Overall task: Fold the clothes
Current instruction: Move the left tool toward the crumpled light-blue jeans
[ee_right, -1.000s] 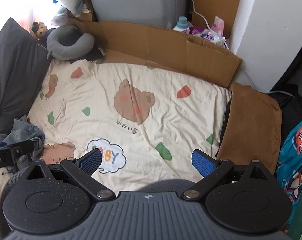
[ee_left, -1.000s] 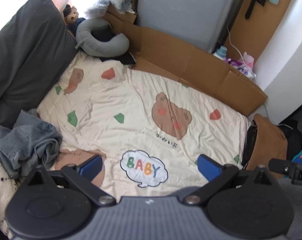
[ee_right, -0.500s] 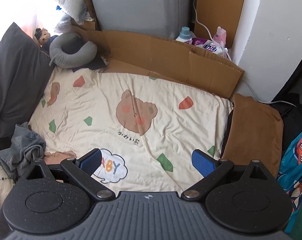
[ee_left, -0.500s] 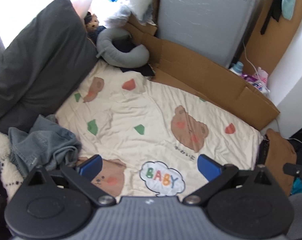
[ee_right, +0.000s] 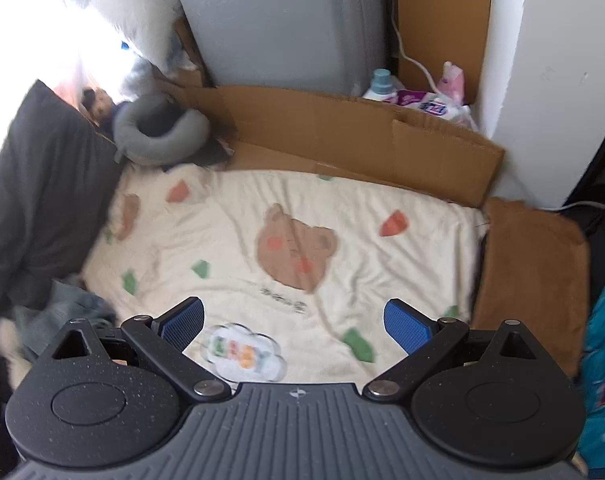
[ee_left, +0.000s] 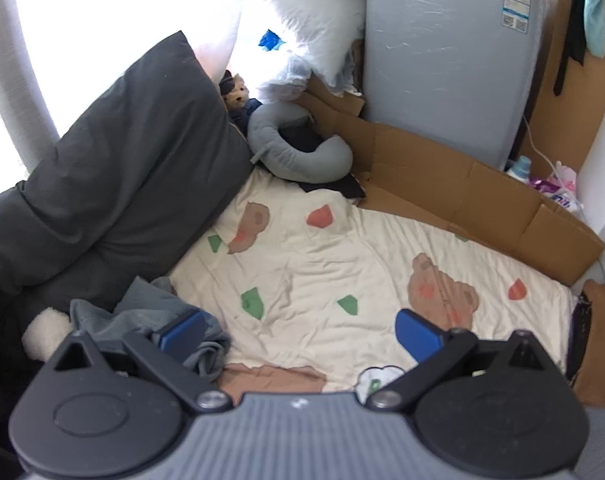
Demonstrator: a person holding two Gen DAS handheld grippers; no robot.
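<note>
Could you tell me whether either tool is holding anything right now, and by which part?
Nothing is held: the left tool and right tool are both open, above the cream bear-print blanket.

Upper right of the left wrist view: a label (ee_left: 517, 2) on the grey appliance (ee_left: 442, 60), its print too small to read
</note>
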